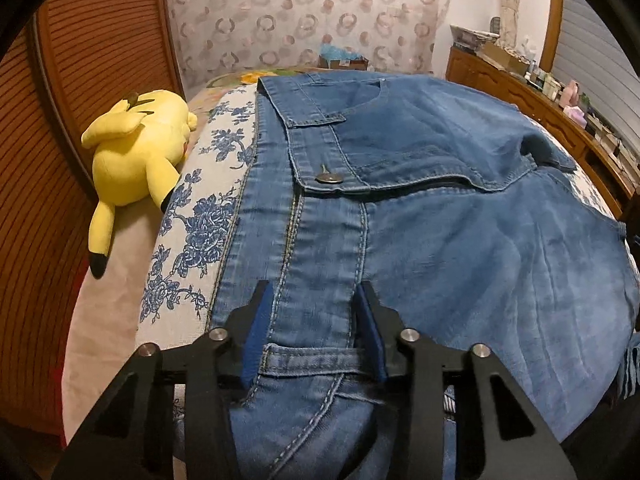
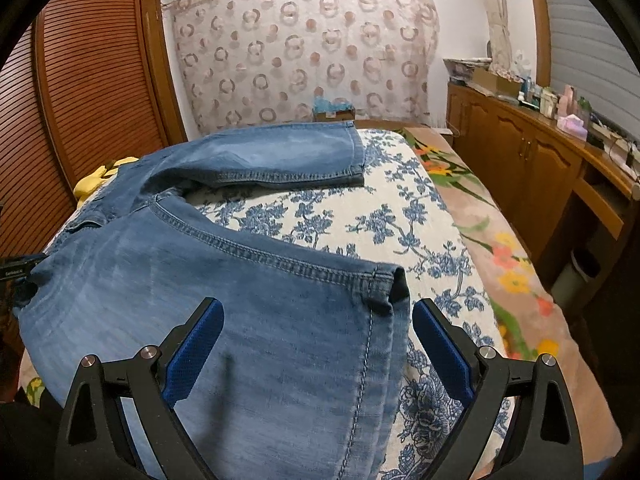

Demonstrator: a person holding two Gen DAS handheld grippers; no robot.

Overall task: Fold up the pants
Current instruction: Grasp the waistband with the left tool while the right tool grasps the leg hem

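Pants [image 1: 440,208]: faded blue denim, matt, with raised stitched seams and a dull metal button [image 1: 329,178]. Left tongs [image 1: 316,330] and right tongs [image 2: 316,344]: matt black plastic, bright metal pins, textured blue pads. Bedspread [image 2: 360,216]: woven floral cloth. Plush toy [image 1: 136,156] at 9 o'clock: soft yellow fabric. Cabinet [image 2: 520,168]: glossy varnished wood.

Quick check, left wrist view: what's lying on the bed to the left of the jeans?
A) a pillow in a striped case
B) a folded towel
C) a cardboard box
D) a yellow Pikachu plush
D: a yellow Pikachu plush lies on the bed just left of the jeans, near the waistband button.
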